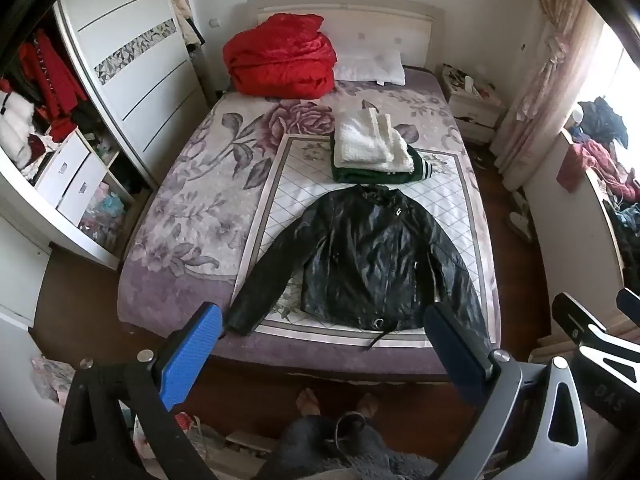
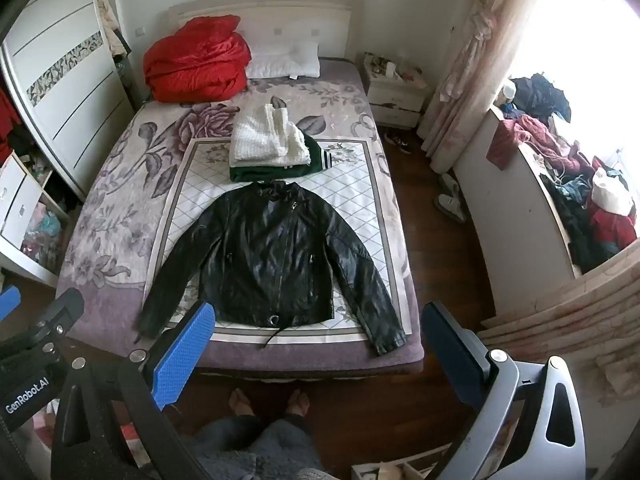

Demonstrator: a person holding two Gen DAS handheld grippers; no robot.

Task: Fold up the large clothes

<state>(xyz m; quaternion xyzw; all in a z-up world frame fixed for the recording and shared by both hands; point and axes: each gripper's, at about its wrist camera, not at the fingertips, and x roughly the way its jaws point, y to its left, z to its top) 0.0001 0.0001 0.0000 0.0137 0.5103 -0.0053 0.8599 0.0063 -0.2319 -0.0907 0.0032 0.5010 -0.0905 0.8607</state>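
Across the foot of the bed (image 2: pixel 100 208), a black leather jacket (image 2: pixel 272 256) lay spread front-up, both sleeves angled outward toward the near corners, its collar just touching a stack of folded clothes: a white knit (image 2: pixel 268 140) on top of a green garment (image 2: pixel 280 170). Both hand-held grippers hung above the floor short of the mattress edge, tilted down toward the jacket; the left hand-held gripper (image 1: pixel 320 354) had its jaws wide apart with nothing between them, and so did the right hand-held gripper (image 2: pixel 316 354).

Folding looked not yet begun. A sensible start would be to take each cuff, bring the sleeves across the chest, then carry the hem up to the collar; stiff, glossy leather probably slides and springs back, so slow, low pulls would suit it.

Beside the bed, the open wardrobe (image 1: pixel 132 60) held red garments (image 1: pixel 52 76) hanging, and its lower cubbies held crumpled fabric.
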